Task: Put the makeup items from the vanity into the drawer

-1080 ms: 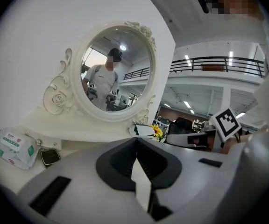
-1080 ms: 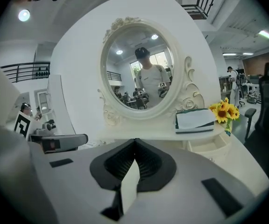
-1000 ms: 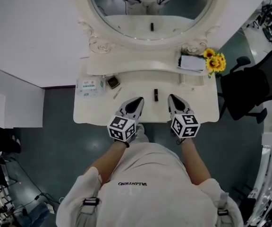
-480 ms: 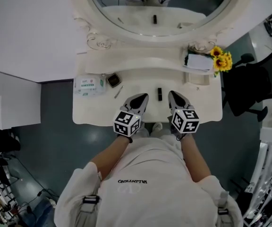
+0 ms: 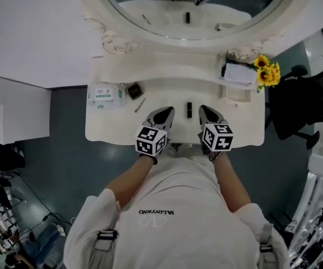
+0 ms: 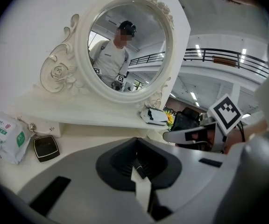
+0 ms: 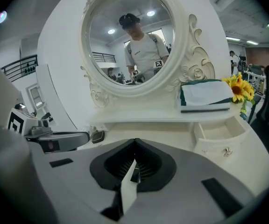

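Observation:
A black lipstick (image 5: 189, 109) lies on the white vanity top (image 5: 111, 130), between my two grippers. A dark compact (image 5: 134, 90) (image 6: 46, 147) and a thin pencil (image 5: 141, 105) lie to the left. My left gripper (image 5: 166, 112) (image 6: 135, 140) is shut and empty, hovering over the top's front just left of the lipstick. My right gripper (image 5: 204, 110) (image 7: 135, 142) is also shut and empty, just right of it. A small open drawer (image 5: 232, 93) (image 7: 221, 133) sits at the right under the shelf.
A pack of wipes (image 5: 106, 94) (image 6: 3, 132) lies at the far left. On the right end of the shelf are a white tissue box (image 5: 239, 73) (image 7: 205, 96) and sunflowers (image 5: 268, 73). The oval mirror (image 5: 189, 10) stands behind. A black chair (image 5: 296, 105) is to the right.
Both grippers have sunk and edged forward over the vanity's front, staying either side of the lipstick. Their jaws stay shut.

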Motion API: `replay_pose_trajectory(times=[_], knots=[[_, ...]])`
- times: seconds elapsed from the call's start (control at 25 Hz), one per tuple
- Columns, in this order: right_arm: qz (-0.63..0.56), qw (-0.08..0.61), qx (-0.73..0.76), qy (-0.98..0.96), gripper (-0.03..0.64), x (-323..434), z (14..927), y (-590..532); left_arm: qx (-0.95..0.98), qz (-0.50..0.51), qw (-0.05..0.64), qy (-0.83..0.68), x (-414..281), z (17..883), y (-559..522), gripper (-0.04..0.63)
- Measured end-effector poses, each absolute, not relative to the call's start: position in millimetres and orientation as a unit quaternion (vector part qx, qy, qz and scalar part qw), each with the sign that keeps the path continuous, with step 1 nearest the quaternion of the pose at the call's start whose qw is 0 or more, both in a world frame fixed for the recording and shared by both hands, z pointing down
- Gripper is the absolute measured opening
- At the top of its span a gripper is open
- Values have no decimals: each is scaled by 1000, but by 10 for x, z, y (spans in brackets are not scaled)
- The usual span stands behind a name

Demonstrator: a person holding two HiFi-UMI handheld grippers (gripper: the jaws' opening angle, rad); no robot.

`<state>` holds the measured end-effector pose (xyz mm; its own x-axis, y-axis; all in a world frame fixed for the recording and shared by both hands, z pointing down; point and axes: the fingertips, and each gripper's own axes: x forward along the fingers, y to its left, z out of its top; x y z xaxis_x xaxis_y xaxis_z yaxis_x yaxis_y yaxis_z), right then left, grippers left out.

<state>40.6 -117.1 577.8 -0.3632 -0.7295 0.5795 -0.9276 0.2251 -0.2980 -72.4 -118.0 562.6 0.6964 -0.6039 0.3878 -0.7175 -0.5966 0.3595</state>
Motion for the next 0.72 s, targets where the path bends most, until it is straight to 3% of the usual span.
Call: replay_pose_trajectory(times=[0.72], knots=[[360,214,502,-757,11,316,6283,-1214,854,151,303,-394,-555,6179,-1307,2]])
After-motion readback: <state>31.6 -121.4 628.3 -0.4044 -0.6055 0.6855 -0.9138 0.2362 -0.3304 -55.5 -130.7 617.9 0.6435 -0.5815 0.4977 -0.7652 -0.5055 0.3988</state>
